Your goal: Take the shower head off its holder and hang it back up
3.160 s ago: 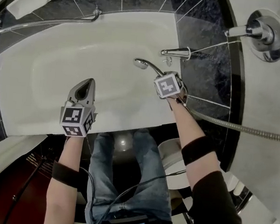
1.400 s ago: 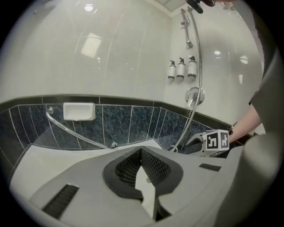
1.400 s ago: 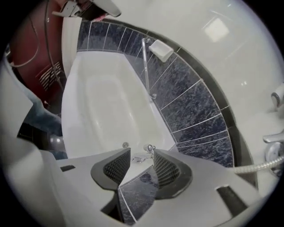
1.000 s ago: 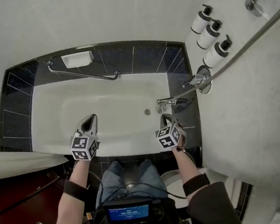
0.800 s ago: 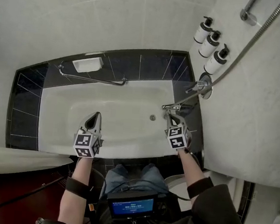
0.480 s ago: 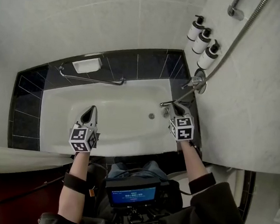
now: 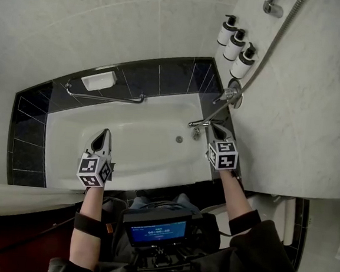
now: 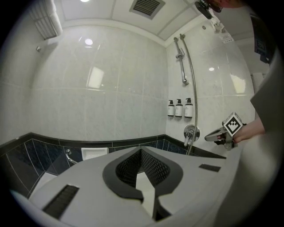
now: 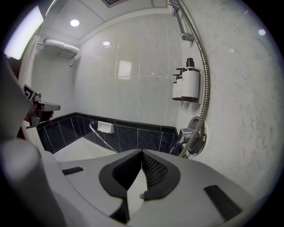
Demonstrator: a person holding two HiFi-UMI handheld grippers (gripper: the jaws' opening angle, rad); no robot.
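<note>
**Bathroom seen from above and from both grippers.** A white bathtub (image 7: 144,157) is set in dark tiles, and its drain (image 7: 179,139) is seen in its floor. Three pump bottles (image 7: 234,47) are fixed to the right wall above the mixer valve (image 7: 231,95); their contents cannot be seen. A white rectangular dish (image 7: 98,80) and a grab bar (image 7: 102,97) are set along the far ledge.

The left gripper (image 7: 103,135) is held over the tub, jaws pressed together on nothing. The right gripper (image 7: 216,129), likewise closed and empty, is held just short of the spout (image 7: 197,123).

The shower hose (image 9: 205,88) is led from the valve up the wall to the rail (image 8: 180,62). The shower head at its top is too small to be made out. About three seconds earlier it was pinched in the right gripper above the tub.
</note>
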